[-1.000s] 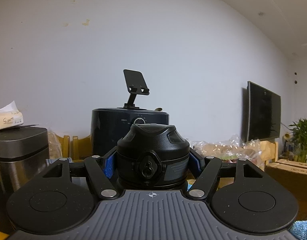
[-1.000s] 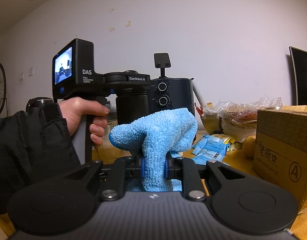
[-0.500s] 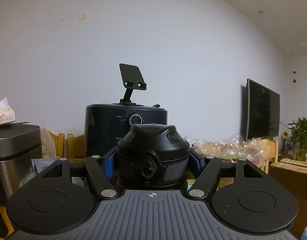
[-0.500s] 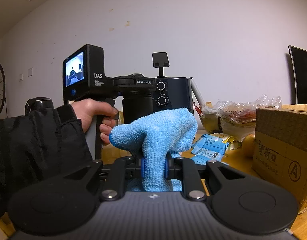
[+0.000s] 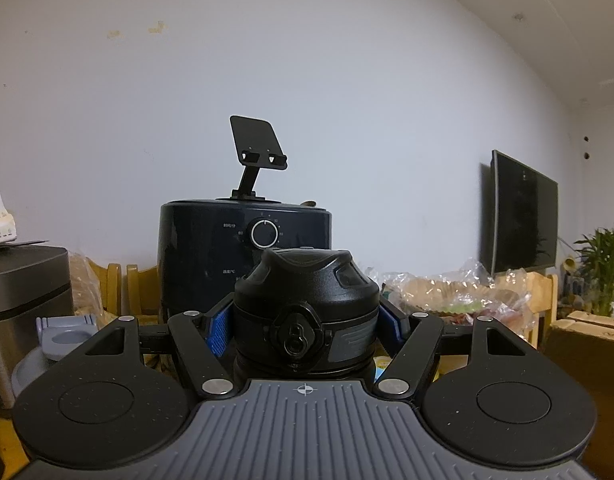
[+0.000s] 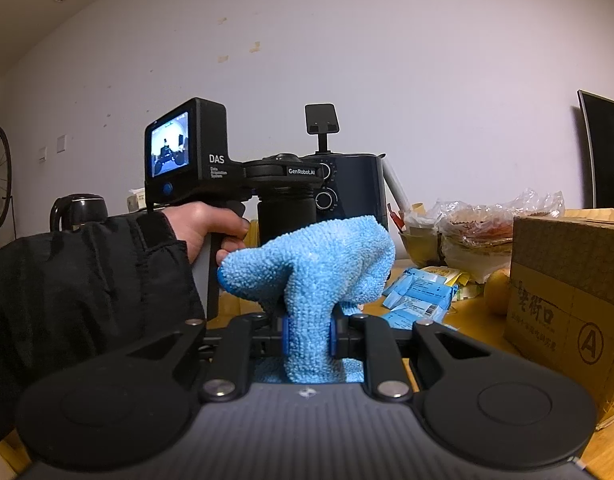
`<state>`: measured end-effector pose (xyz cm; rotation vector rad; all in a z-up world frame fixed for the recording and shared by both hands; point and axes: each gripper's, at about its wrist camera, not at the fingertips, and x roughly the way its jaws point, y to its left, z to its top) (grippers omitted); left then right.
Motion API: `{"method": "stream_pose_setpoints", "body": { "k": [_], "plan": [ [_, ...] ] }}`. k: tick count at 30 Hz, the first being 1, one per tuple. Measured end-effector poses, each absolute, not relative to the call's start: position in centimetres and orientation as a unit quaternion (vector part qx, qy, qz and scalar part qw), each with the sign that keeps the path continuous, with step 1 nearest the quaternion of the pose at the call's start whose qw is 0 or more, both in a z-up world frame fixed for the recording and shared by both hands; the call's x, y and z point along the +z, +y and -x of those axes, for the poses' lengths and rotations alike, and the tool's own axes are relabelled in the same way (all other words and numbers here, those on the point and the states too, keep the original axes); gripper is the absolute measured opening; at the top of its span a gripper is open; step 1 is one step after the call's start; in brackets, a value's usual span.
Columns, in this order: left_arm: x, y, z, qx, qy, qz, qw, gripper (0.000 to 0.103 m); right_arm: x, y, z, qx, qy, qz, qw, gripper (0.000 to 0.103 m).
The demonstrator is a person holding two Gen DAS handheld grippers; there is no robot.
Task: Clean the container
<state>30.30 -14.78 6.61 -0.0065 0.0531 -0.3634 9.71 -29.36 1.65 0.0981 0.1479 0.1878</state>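
The left gripper (image 5: pixel 305 326), seen from its own wrist camera, is clamped around a black insulated bottle (image 5: pixel 305 320). Its blue pads (image 5: pixel 219 330) press the sides just under the domed lid, and the bottle stands upright between the jaws, held level in the air. The lid is on, with a lock-style latch facing the camera, so whether anything is inside cannot be told. Behind the bottle a dark air fryer (image 5: pixel 243 256) stands against the wall with a phone stand (image 5: pixel 257 148) on top. A steel bin (image 5: pixel 25 304) sits at the left and a crinkled plastic bag (image 5: pixel 455 292) at the right.

From the right wrist camera, the right gripper (image 6: pixel 309 338) pinches a blue microfibre cloth (image 6: pixel 315 264), whose loose upper fold flops over the jaws. Beyond it a hand (image 6: pixel 209 230) in a dark sleeve holds the left tool's grip, and the bottle's matt black body (image 6: pixel 285 218) hangs below that tool, just behind the cloth but apart from it. A cardboard box (image 6: pixel 567 300) and blue packets (image 6: pixel 419 292) lie on the wooden table (image 6: pixel 475 328).

The bottle looks rigid and probably fairly heavy (steel-walled flasks usually are), with a smooth surface that could twist in the grip under rubbing. Holding high by the lid collar leaves the body free for wiping. The cloth is soft and light, and will bunch rather than push.
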Motion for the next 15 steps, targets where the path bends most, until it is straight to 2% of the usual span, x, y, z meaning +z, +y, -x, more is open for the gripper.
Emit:
{"method": "stream_pose_setpoints", "body": {
  "k": [15],
  "plan": [
    [5.73,-15.27,-30.98,-0.181,0.027,-0.004,0.983,0.068,1.6,-29.29,-9.83,0.094,0.075,-0.05,0.992,0.015]
  ]
}}
